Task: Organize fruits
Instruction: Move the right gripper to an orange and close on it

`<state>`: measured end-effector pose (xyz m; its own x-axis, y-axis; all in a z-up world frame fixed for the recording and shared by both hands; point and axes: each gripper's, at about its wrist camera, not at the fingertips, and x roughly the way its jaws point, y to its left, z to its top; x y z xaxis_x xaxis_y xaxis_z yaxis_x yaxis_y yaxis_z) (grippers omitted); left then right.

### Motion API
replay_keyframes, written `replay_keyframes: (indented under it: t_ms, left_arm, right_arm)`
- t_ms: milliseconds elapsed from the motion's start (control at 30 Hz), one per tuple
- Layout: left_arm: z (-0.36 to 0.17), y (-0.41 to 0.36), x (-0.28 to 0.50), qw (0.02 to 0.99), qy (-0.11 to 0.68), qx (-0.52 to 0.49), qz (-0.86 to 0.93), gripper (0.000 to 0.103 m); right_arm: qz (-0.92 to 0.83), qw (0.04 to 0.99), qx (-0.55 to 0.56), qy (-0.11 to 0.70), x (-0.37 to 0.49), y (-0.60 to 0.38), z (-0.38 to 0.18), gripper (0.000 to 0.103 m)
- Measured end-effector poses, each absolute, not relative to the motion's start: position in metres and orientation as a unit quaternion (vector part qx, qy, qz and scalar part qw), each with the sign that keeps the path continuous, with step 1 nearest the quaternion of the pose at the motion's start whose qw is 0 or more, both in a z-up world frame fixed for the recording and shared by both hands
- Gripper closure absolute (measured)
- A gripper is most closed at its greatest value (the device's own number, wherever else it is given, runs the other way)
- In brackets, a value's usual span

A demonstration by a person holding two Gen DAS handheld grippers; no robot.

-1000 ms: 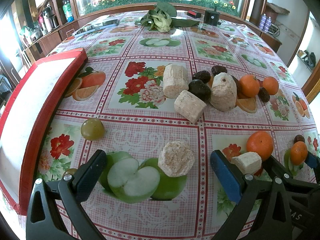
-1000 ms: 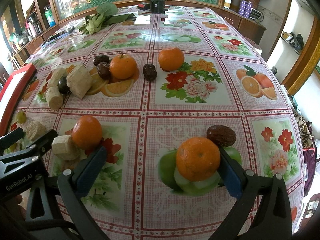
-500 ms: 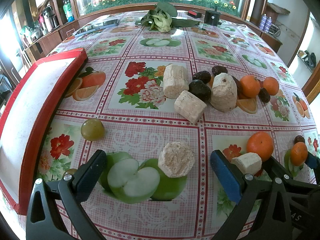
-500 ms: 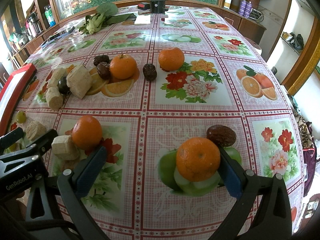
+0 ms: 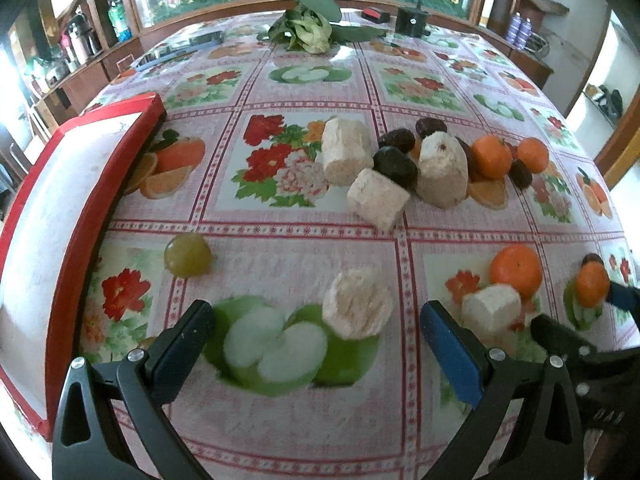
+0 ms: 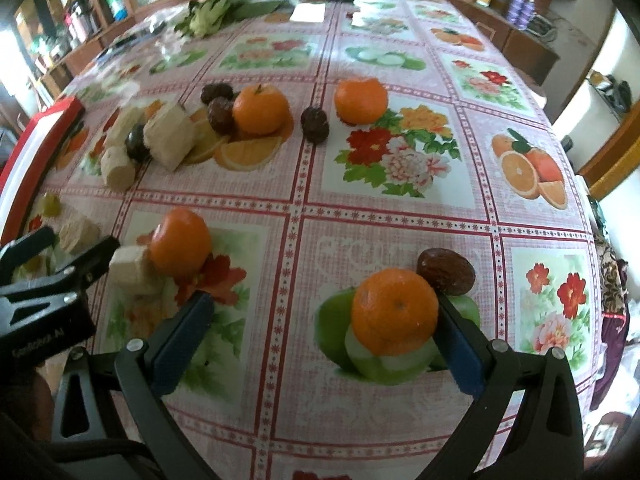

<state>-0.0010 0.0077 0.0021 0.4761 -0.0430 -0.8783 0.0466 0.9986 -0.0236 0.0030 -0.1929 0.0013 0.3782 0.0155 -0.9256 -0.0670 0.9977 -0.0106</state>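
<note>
Oranges are looking firm, round and prone to rolling; the right gripper [image 6: 320, 336] is gaping wide around one orange [image 6: 394, 312], best pinched across its middle.

Bright window daylight, motion-blurred foreground

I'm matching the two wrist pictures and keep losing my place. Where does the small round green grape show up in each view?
Left wrist: the small round green grape lies left of centre on the tablecloth, near the red-rimmed tray.
Right wrist: the grape sits at the far left edge, blurred.
Shared landmark: the red-rimmed tray, left of the grape in both.
</note>
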Motion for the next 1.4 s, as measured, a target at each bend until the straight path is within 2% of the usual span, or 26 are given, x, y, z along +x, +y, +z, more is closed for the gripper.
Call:
replay_keyframes:
  t_ms: [400, 800, 900, 1033, 1167, 1400]
  left_arm:
    - [0.032, 0.043, -0.047, 0.869, 0.481, 0.069, -0.094, 0.001]
    - [0.041, 0.066, -0.059, 0.872, 0.469, 0.028, -0.136, 0.001]
    - [0.039, 0.064, -0.061, 0.871, 0.468, 0.029, -0.144, 0.002]
    - [0.038, 0.062, -0.062, 0.866, 0.475, 0.027, -0.152, 0.002]
    - [0.038, 0.062, -0.063, 0.862, 0.481, 0.014, -0.157, 0.002]
    - [0.036, 0.055, -0.064, 0.858, 0.487, 0.008, -0.160, 0.002]
  right_arm:
    - [0.115, 0.843, -0.044, 0.523, -0.004, -0.179, 0.032, 0.000]
    - [0.194, 0.832, -0.081, 0.514, -0.002, -0.144, 0.035, 0.003]
    - [0.201, 0.815, -0.068, 0.539, 0.004, -0.151, 0.024, 0.021]
    - [0.204, 0.809, -0.071, 0.546, 0.009, -0.154, 0.019, 0.031]
    - [0.224, 0.811, -0.064, 0.536, 0.011, -0.158, 0.026, 0.033]
    - [0.230, 0.808, -0.142, 0.524, 0.012, -0.154, 0.023, 0.036]
